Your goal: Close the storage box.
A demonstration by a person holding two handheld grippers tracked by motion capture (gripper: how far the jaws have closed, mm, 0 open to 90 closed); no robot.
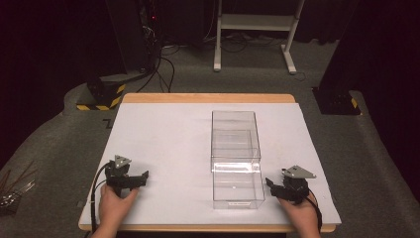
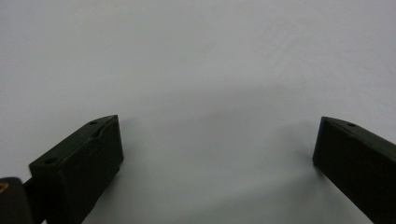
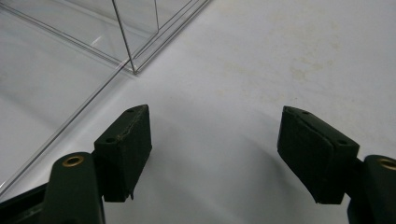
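High view. One clear plastic box (image 1: 236,156) is seen standing on the white table cover (image 1: 163,144), slightly right of centre, its long axis running away from the person. A small white label (image 1: 238,203) is noted at the bottom of the near wall; its print is too small to be read. A bright glare band lies across the box about midway. Two grippers are counted. The left gripper (image 1: 143,177) is held in the left hand (image 1: 116,204) near the front-left of the table, well apart from the box, jaws spread, nothing between them. The right gripper (image 1: 270,185) is held in the right hand (image 1: 301,214), just beside the near right corner of the box, jaws pointing toward it; contact cannot be judged here. A grey three-cornered plate is seen on top of each gripper. Nothing stands between either gripper and the box. Beyond the table, a white table frame (image 1: 257,29) and one black block with yellow-black striping (image 1: 101,94) are seen on the grey floor.

Left gripper view. Two black jaws are recorded wide apart over bare white cover (image 2: 196,70); nothing is gripped. No writing is seen.

Right gripper view. Two black jaws are recorded released, wide apart, empty. The clear box (image 3: 93,42) is seen at upper left, its lower corner just ahead of the left-hand jaw, not touching. Faint yellowish stains (image 3: 299,70) are noted on the cover.
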